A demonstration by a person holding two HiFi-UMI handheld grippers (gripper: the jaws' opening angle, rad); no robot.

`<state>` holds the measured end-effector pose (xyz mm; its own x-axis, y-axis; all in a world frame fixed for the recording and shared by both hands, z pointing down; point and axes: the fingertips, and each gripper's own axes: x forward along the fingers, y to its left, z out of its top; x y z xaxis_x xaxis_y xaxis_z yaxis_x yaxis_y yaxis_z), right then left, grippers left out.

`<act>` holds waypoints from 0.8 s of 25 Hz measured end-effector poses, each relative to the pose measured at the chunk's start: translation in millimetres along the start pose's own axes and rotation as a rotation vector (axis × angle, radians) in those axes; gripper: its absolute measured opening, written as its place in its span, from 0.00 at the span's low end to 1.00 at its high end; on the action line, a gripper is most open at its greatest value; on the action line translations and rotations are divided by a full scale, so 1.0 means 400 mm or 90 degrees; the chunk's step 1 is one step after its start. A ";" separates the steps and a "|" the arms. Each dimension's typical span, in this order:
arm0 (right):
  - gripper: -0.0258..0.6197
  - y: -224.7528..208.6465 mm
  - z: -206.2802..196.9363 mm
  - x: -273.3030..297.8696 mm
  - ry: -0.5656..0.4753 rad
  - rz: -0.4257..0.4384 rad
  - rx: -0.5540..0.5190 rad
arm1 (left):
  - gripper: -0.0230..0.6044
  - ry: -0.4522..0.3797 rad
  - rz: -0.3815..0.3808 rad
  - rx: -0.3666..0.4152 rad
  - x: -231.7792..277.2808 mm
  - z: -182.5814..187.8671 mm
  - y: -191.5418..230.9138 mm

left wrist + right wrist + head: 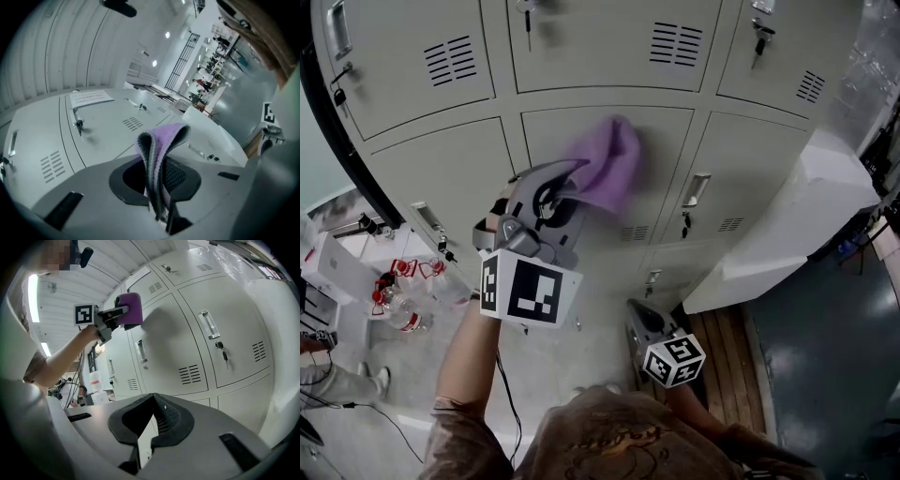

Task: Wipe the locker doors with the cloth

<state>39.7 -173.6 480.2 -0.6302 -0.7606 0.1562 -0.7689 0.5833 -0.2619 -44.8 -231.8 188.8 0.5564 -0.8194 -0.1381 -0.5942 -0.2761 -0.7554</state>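
Cloth fuzzy purple, folded, clamped in left gripper | right gripper parted, empty

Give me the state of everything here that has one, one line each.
left gripper, shut on the purple cloth.
right gripper, jaws slightly apart, empty.
purple cloth, folded, held up at a door.
locker doors, those in view shut.
key, hanging in its lock.
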 end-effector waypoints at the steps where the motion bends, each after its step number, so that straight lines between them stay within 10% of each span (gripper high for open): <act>1: 0.04 -0.001 0.001 -0.002 -0.001 0.000 0.000 | 0.11 -0.006 0.013 0.014 0.000 0.018 0.019; 11: 0.04 -0.004 0.001 -0.010 -0.004 0.000 0.003 | 0.11 -0.020 0.082 0.128 0.007 0.123 0.113; 20: 0.04 -0.019 0.002 -0.018 -0.007 -0.009 0.008 | 0.11 0.012 0.049 0.127 0.075 0.085 0.103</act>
<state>50.1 -172.8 480.5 -0.6178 -0.7719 0.1500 -0.7765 0.5687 -0.2711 -32.6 -250.7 131.8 0.5023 -0.8436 -0.1898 -0.5070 -0.1095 -0.8550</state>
